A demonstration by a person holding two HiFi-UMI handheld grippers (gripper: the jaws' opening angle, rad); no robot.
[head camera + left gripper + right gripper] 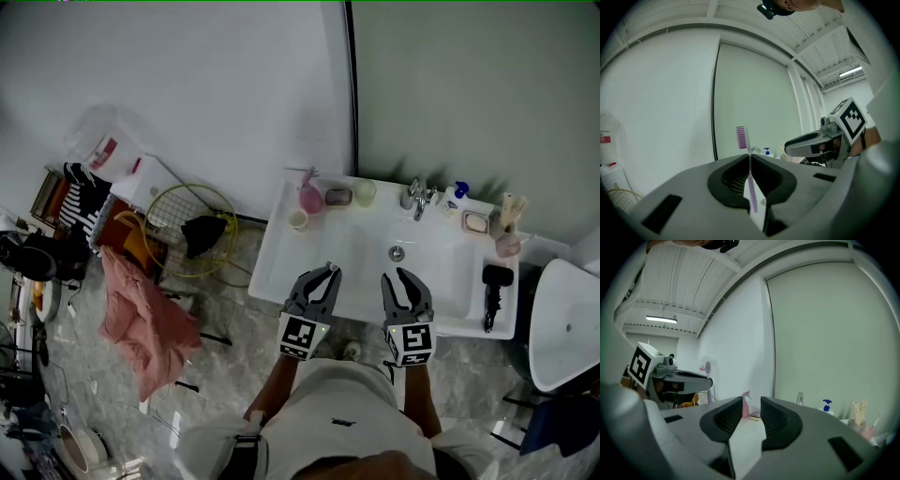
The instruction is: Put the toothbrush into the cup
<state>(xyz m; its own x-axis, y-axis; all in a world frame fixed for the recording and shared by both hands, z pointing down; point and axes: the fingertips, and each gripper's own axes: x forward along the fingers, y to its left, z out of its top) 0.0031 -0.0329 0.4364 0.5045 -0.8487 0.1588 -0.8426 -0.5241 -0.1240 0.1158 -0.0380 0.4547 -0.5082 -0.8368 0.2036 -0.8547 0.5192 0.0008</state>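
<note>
A purple toothbrush (pixel 751 185) stands upright between the jaws of my left gripper (pixel 750 161), bristles (pixel 741 137) at the top. That gripper (pixel 328 272) is shut on it, over the front left of the white sink (pixel 272 253). A small white cup (pixel 298 219) stands on the sink's back left ledge, and a pale green cup (pixel 365 192) sits further back. Beside the left one, my right gripper (pixel 396 276) is over the basin's front. It is open with nothing between its jaws (pixel 751 406). The right gripper view also shows the toothbrush head (pixel 708 367).
A pink spray bottle (pixel 309 195), a soap dish (pixel 338 197), the faucet (pixel 417 197) and a blue pump bottle (pixel 458 192) line the sink's back. A black hair dryer (pixel 495 281) lies at its right end. A toilet (pixel 562 323) is right; a rack with pink cloth (pixel 141 319) is left.
</note>
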